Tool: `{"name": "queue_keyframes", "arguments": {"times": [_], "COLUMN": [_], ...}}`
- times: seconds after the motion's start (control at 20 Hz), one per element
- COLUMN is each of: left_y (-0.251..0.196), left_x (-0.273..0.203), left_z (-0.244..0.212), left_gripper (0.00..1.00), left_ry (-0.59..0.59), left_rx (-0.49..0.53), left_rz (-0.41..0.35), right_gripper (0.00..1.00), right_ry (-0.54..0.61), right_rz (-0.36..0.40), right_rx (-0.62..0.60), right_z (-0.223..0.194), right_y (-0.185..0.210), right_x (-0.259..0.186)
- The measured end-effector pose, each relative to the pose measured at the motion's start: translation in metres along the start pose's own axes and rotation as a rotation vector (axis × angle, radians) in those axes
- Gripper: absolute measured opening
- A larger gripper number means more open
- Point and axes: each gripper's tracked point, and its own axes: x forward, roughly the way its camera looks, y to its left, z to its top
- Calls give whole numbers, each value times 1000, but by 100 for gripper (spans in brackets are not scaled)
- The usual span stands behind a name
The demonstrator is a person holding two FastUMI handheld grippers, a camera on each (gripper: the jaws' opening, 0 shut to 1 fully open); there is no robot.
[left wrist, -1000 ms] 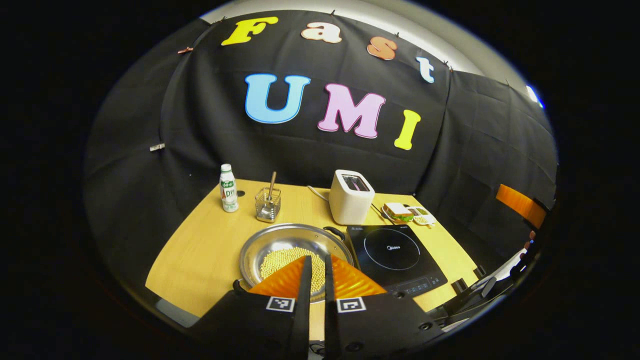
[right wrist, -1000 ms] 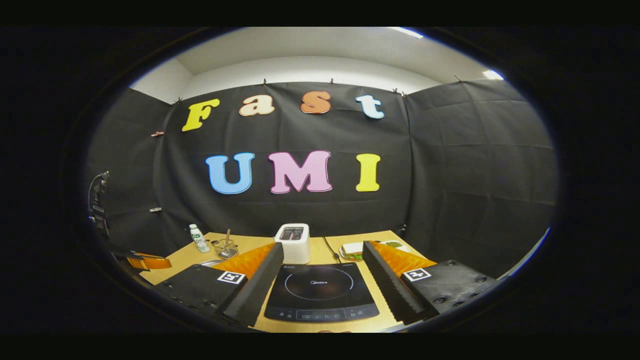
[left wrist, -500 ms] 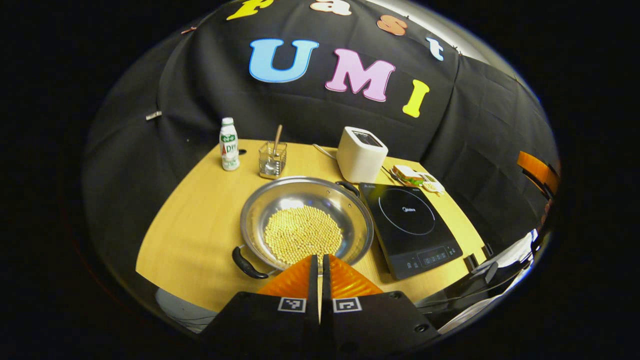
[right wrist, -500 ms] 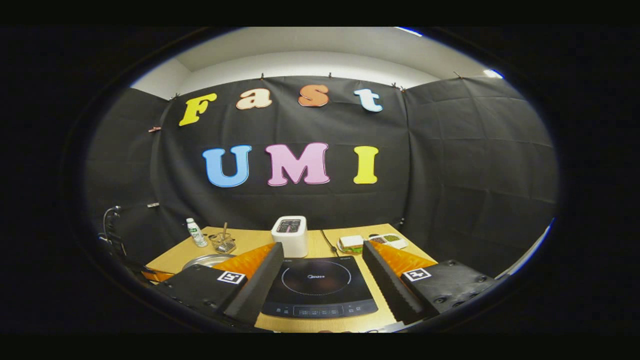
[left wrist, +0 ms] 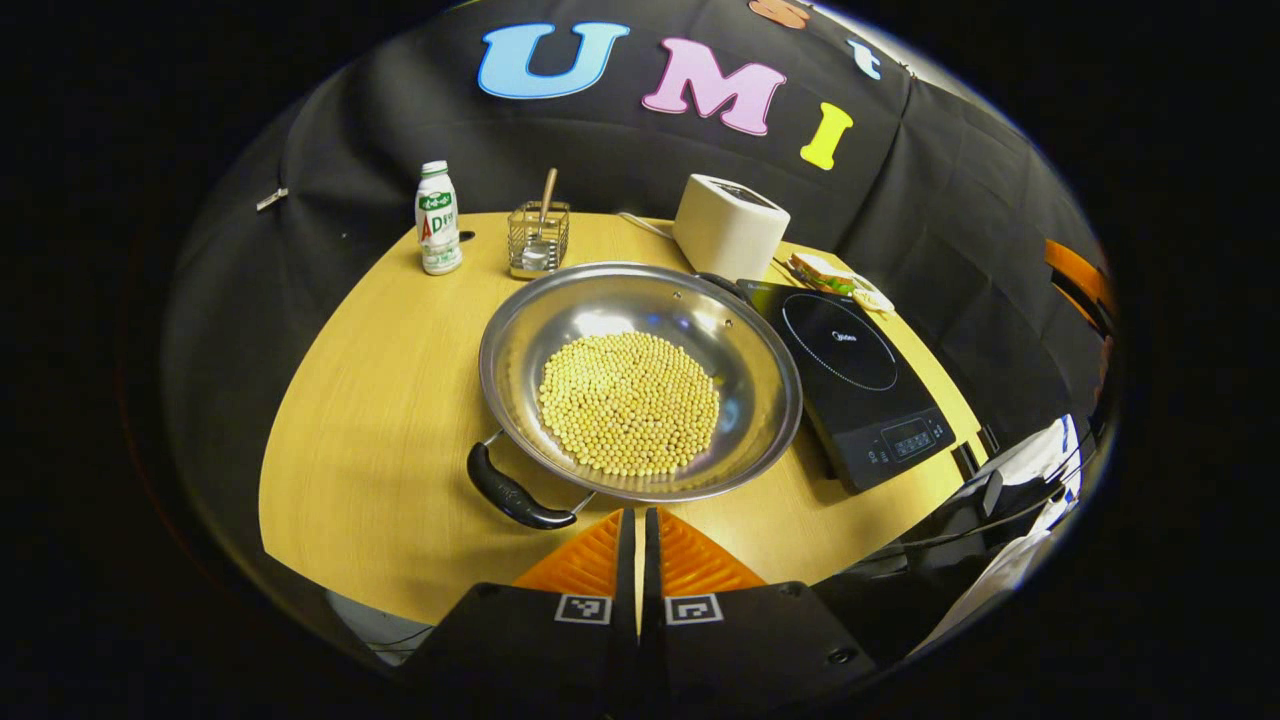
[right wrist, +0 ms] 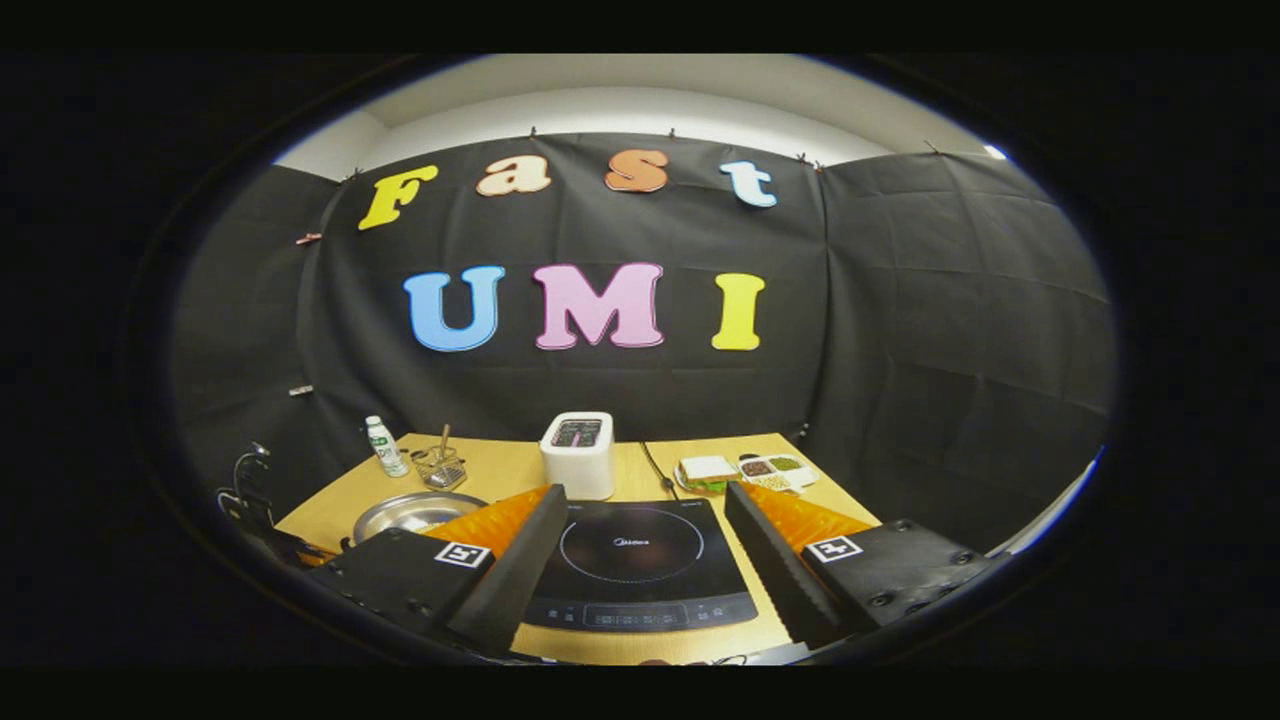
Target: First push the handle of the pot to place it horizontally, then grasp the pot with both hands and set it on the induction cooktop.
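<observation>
**Left tongs pressed together near the pot; right tongs spread wide before the cooktop**

In the left gripper view the left gripper [left wrist: 638, 530] has its two fingers drawn together with only a thin slit between them, holding nothing; its tips sit just short of the near rim of the pot [left wrist: 700, 330], close to the near handle [left wrist: 512, 493], which points down and to the left across the wooden table [left wrist: 370, 400]; whether the tips touch the rim I cannot tell. The pot is a wide, shallow steel pan with a heap of yellow beans [left wrist: 630, 400] in its middle; it stands on the table just beside the induction cooktop [left wrist: 850, 370], its far handle [left wrist: 718, 283] near the cooktop's back corner.

In the right gripper view the right gripper [right wrist: 645, 545] stands wide apart and empty, its fingers framing the cooktop [right wrist: 635, 560]; the pot [right wrist: 415, 512] shows at the left.

Behind the pot stand a white bottle [left wrist: 437, 218], a wire holder with a spoon [left wrist: 538, 236], and a white toaster [left wrist: 730, 226]; a sandwich [left wrist: 822, 270] lies beyond the cooktop.
</observation>
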Motion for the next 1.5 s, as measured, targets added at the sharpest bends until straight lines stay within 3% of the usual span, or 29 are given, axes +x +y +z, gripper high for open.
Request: {"name": "queue_keyframes", "arguments": {"times": [0.35,0.65,1.1,1.5], "left_y": [20,19,49,90], "left_x": [28,27,33,37], "left_z": [-15,-13,1,14], "left_gripper": [5,5,5,5], "left_ry": [112,127,139,113], "left_rx": [-28,-70,-1,-49], "left_rz": [1,-37,30,109], "right_gripper": [98,99,99,99], "right_ry": [17,20,38,66], "right_rz": [15,-10,-24,-21], "right_rx": [-4,-2,15,15], "right_z": [-2,-4,-11,-21], "right_y": [11,3,2,4], "right_x": [13,18,23,23]}}
